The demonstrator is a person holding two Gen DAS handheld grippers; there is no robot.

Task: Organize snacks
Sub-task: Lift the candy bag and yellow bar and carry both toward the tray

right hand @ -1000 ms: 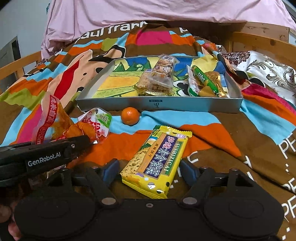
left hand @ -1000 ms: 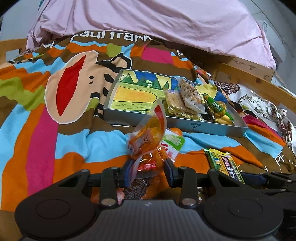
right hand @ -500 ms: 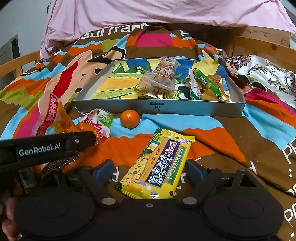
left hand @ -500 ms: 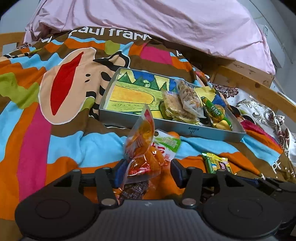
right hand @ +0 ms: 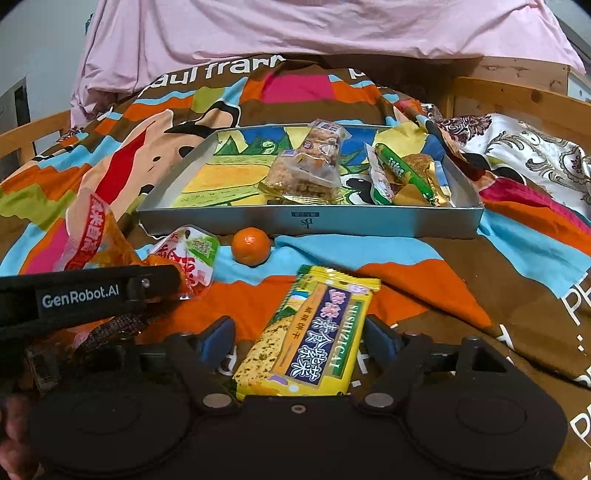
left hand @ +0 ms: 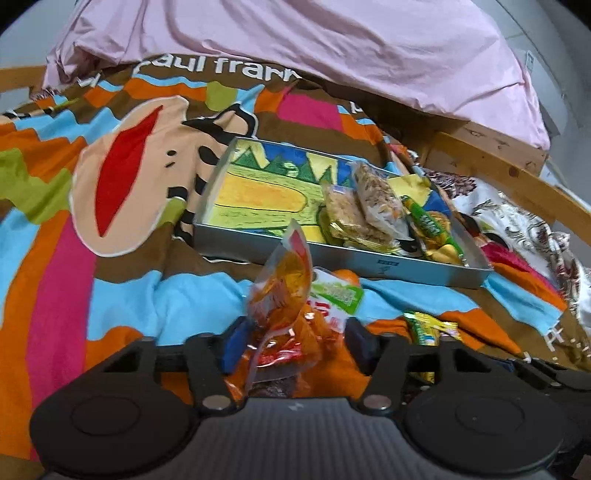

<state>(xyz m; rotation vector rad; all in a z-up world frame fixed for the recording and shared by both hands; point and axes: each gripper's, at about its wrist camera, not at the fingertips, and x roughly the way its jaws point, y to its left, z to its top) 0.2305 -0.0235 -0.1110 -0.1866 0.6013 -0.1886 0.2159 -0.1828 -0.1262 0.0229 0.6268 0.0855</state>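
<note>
Snacks lie scattered on the bright striped blanket (right hand: 406,288) in front of you, and some already sit in the grey tray (right hand: 310,223) further back.

Your left gripper (left hand: 295,341) has its blue-padded fingers (left hand: 234,341) spread apart around a crinkled orange snack bag (left hand: 284,291). The bag stands up between the fingers, leaning against the left one, while the right one stands clear of it, so you are not clamping it. A white and green packet (left hand: 334,295) lies just beyond the bag, with a mandarin (left hand: 345,275) peeking out behind it, close to the tray's near wall. In the right wrist view the same gripper reaches in from the left edge, over the orange bag and touching the white and green packet.

Your right gripper (right hand: 301,341) is also spread wide, one finger on each side of the yellow snack pack (right hand: 310,332). The pack lies flat on the blanket, its near end running under the gripper body, and neither finger touches it. The mandarin sits just ahead, between the pack and the tray.

Inside the tray, two clear-wrapped cereal bars (right hand: 306,170) rest one over the other near the middle. A green stick packet (right hand: 402,170) and gold-wrapped pieces (right hand: 413,192) crowd the right end. The left half of the tray shows only its painted floor. A pink sheet (right hand: 295,26) covers the bed behind.
</note>
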